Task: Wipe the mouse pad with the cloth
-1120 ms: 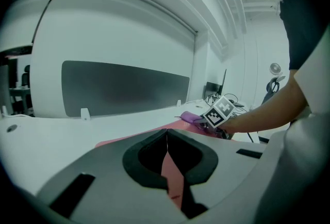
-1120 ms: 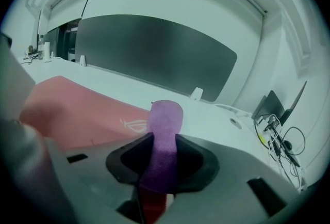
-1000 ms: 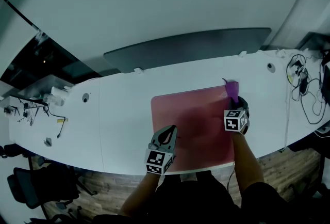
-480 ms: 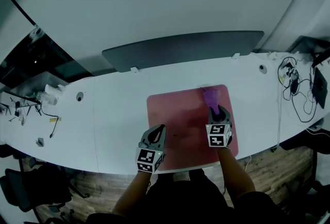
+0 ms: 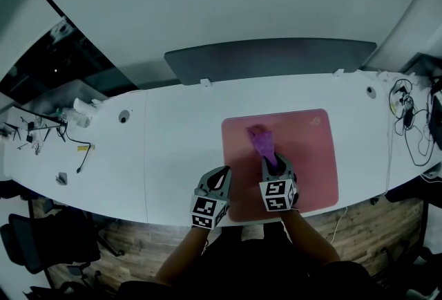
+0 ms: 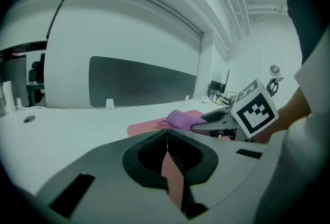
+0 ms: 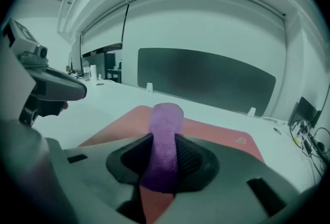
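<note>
- Mouse pad (image 5: 304,153) lies flat on the white worktop (image 5: 173,146), close to its near edge. It is a matte pink rectangle with rounded corners and a small mark at its far right corner.
- It looks thin and limp to me, a sheet that could slide or ripple under a sideways rub unless something pins it. I'd judge it light and not at all fragile.
- The cloth (image 5: 260,143) is purple, soft and nappy like microfibre, and bunched into a narrow strip. Its free end rests on the pad's left half, just ahead of the right gripper.
- The right gripper (image 5: 271,160) has its jaws clamped on the near end of that strip. The fabric bulges up out of the pinch and drapes forward onto the pad.
- A cloth like this weighs next to nothing and folds wherever it is pushed. It seems best taken by a bunched end, as here, and dragged with the loose part pressed flat.
- The left gripper (image 5: 224,174) sits at the pad's left edge, near the right one. Its jaws meet at the tips with nothing between them, and only a sliver of pink pad shows below. Whether it bears down on the pad I cannot tell.
- Beyond the pad a dark grey divider panel (image 5: 269,60), smooth and upright, runs along the worktop's far edge. A tangle of cables (image 5: 407,119) lies well off to the right.
</note>
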